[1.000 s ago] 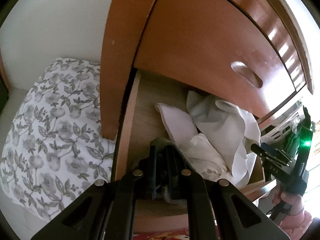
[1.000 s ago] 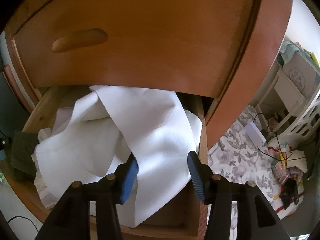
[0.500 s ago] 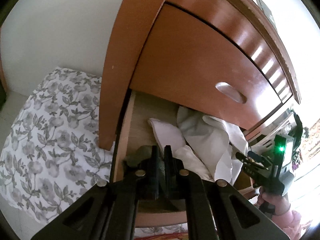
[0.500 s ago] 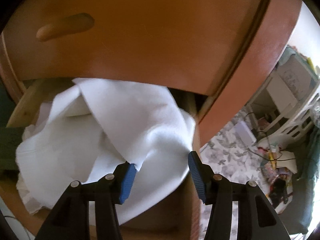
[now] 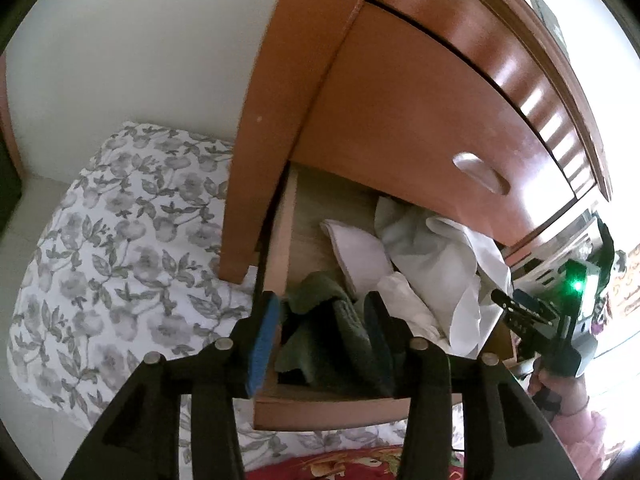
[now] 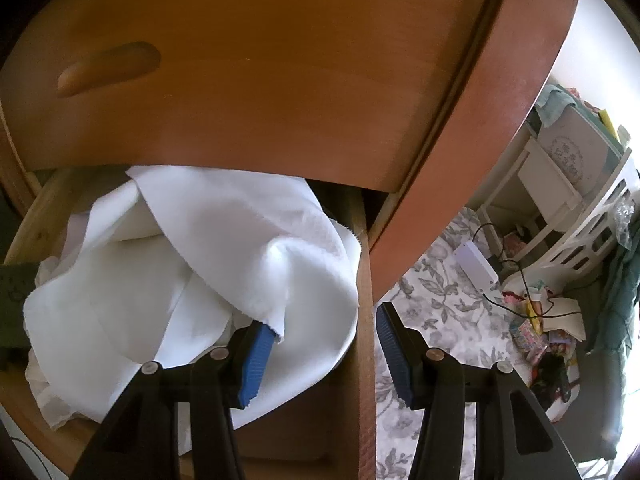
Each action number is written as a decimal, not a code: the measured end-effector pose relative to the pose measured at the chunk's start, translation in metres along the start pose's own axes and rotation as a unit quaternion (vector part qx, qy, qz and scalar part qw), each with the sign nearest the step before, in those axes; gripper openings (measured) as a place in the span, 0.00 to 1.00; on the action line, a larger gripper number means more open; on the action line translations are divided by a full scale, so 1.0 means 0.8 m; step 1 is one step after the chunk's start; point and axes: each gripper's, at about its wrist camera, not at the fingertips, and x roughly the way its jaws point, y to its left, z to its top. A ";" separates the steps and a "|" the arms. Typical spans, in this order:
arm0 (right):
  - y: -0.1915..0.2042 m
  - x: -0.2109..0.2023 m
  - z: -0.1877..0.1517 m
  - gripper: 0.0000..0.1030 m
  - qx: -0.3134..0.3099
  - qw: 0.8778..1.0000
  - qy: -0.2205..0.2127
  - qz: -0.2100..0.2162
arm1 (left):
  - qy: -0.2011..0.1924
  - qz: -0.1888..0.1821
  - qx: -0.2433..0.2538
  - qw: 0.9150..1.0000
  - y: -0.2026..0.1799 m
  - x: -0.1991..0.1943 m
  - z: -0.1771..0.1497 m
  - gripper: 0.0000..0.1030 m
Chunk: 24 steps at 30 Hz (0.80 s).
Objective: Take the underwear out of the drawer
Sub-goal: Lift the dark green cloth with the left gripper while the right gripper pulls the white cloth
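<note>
The lower drawer (image 5: pixel 320 410) stands pulled out under a shut brown drawer front (image 5: pixel 420 120). A dark green garment (image 5: pixel 316 344) lies crumpled in its front left corner. My left gripper (image 5: pixel 320 332) is open, its blue-padded fingers standing either side of that garment without pinching it. White cloths (image 5: pixel 432 264) fill the drawer's right side. My right gripper (image 6: pixel 324 356) is open at the drawer's right end; a fold of white cloth (image 6: pixel 224 264) drapes over its left finger, and the drawer's side wall (image 6: pixel 363 300) runs up between its fingers. The green garment (image 6: pixel 12 292) shows at the far left there.
Floral bedding (image 5: pixel 120 248) lies left of the dresser and also on its right (image 6: pixel 432 308). A white shelf unit (image 6: pixel 560 184), a white basket, cables and small clutter sit to the right. A hand (image 5: pixel 560 396) holds the right gripper (image 5: pixel 524 312). Red patterned fabric (image 5: pixel 360 464) lies below the drawer.
My left gripper was shut on the dark green garment and has opened, pulling back a little. My right gripper shifted right, so the drawer's side wall now sits between its fingers.
</note>
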 end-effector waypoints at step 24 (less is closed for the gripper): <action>0.002 0.008 0.003 0.54 0.003 1.000 0.002 0.014 | 0.096 -0.002 0.000 0.995 -0.034 0.086 -0.011 0.41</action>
